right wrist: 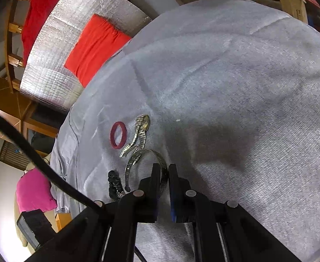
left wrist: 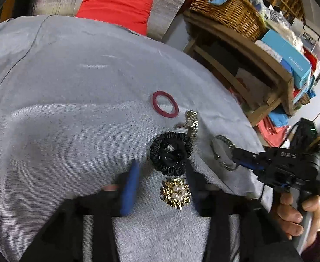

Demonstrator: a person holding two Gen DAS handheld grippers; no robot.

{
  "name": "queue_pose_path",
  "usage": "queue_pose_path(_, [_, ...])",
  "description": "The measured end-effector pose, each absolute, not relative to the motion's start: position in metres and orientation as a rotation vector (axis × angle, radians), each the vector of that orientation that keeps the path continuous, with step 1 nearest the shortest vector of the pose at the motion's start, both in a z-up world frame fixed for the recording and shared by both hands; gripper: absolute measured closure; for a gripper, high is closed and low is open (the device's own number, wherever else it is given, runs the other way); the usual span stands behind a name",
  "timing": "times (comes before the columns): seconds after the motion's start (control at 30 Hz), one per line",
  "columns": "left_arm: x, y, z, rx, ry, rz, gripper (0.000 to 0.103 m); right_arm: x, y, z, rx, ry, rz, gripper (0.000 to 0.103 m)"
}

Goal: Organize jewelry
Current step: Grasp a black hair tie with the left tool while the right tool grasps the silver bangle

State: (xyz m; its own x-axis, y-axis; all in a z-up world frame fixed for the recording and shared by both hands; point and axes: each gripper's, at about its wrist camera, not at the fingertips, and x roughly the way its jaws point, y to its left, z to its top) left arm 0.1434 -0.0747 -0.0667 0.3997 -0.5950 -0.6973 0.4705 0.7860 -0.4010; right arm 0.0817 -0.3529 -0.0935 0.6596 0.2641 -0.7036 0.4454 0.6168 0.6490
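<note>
On the grey cloth (left wrist: 72, 109) lie a red hair tie (left wrist: 165, 104), a metal watch (left wrist: 191, 121), a black scrunchie (left wrist: 171, 154), a gold pearl brooch (left wrist: 177, 193) and a silver open bangle (left wrist: 223, 152). My left gripper (left wrist: 163, 183) is open, its blue fingers on either side of the brooch and the scrunchie's near edge. My right gripper (right wrist: 164, 174) is shut on the bangle (right wrist: 138, 159), pinching its rim at the cloth. The right wrist view also shows the red hair tie (right wrist: 118, 135), the watch (right wrist: 139, 133) and the scrunchie (right wrist: 114, 184).
A red cushion (left wrist: 116, 4) lies on silver foil matting beyond the cloth. A wooden shelf (left wrist: 247, 50) with a wicker basket (left wrist: 227, 8) and boxes stands at the right. A pink cushion (right wrist: 34, 191) lies off the cloth's left edge.
</note>
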Motion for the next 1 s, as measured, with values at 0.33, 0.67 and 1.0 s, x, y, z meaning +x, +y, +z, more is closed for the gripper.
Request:
queue_pose_path(0.33, [0.147,-0.099,-0.081,-0.132,0.97,-0.68,0.049,0.079,-0.368,-0.091,0.932,0.867,-0.121,0.094])
queue_pose_path(0.67, [0.14,-0.101,-0.075,-0.108,0.902,-0.646,0.088,0.079,-0.366,-0.09,0.922,0.867,-0.118,0.094])
queue_pose_path(1.0, [0.132,-0.044,-0.044,-0.162,0.834,-0.622,0.093,0.083,-0.345,-0.085,0.904,0.862,-0.083,0.094])
